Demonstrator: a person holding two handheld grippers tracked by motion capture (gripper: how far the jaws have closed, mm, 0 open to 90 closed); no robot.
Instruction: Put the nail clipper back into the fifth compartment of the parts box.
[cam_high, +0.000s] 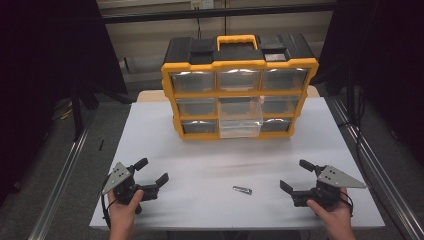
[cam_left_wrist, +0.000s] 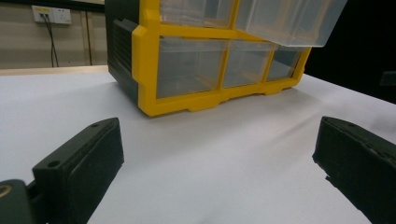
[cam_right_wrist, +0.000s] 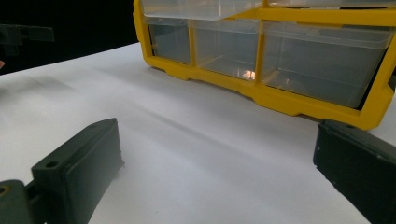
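Both the left gripper (cam_high: 152, 172) and right gripper (cam_high: 295, 176) rested on the near bench (cam_high: 200, 150), jaws spread and empty, flanking the small metal piece (cam_high: 242, 190), apparently poised to put it into the pulled-out drawer (cam_high: 241, 120) of the far organizer (cam_high: 240, 85).

White table (cam_high: 210, 165), metal rails (cam_high: 60, 175) both sides, dark drapes (cam_high: 45, 60), beige wall with socket (cam_left_wrist: 51, 15).

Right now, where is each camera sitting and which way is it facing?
High view: above the person's side, looking forward and down on the table; both hands, left gripper, right gripper, organizer and a small metal piece show.
Left gripper view: low on the table, looking along its open jaws toward the organizer.
Right gripper view: likewise, along open jaws.
Both share the pulled-out drawer.
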